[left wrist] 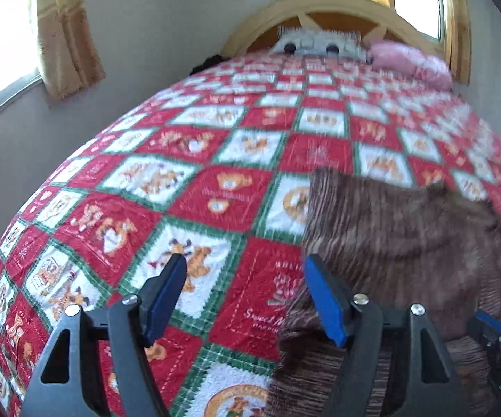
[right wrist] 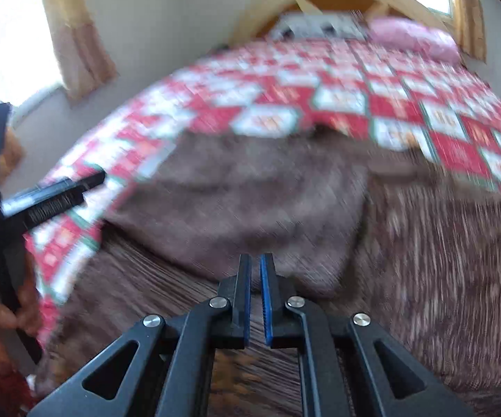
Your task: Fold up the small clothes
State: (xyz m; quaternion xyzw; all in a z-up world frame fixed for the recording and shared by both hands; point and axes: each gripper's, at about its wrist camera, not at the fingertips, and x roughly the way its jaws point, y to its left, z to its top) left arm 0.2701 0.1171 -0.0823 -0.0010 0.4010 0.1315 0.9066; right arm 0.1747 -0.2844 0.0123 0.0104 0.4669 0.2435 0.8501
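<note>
Left gripper (left wrist: 245, 299) hangs spread wide over the quilt (left wrist: 187, 187), its right pad at the edge of the brown ribbed garment (left wrist: 406, 243) but pinching nothing; right gripper (right wrist: 255, 299) has its pads drawn nearly together with a thin slit between, and I cannot tell whether any cloth is caught there, the view being blurred. That garment lies rumpled on the near side of the bed, one layer lapped over another; my worry is that a single-layer grab, or a slipping nip, would drag it askew and leave a crooked fold.
</note>
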